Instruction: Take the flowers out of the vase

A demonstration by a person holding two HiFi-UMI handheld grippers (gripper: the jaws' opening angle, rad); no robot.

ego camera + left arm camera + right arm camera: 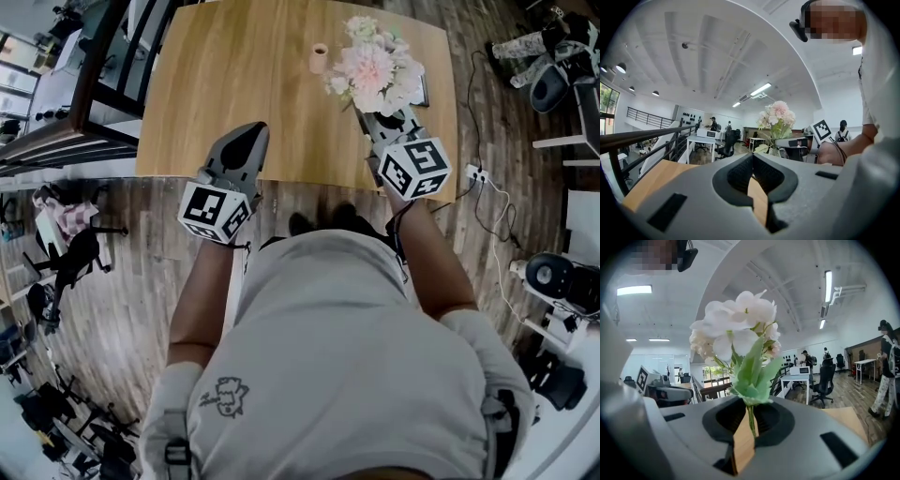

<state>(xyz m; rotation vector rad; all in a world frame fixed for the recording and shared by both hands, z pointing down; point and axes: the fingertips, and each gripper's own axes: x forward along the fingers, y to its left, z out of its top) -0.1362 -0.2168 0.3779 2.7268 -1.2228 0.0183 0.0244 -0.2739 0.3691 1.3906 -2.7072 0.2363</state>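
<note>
My right gripper (382,122) is shut on the thin green stems of a bunch of pale pink and white flowers (375,67), held over the right part of the wooden table (234,84). The stems (751,420) run between its pads under the white blooms (736,329). A small pinkish vase (319,58) stands apart, just left of the bunch, with nothing showing in it. The left gripper (248,131) hovers at the table's near edge, its jaws meeting at the tips with nothing between them (752,159). It sees the flowers (777,117) to its right.
A dark flat object (422,89) lies on the table behind the flowers. A dark railing (84,94) runs along the table's left side. A power strip and cables (478,173) lie on the floor to the right. Desks and chairs stand further off (712,138).
</note>
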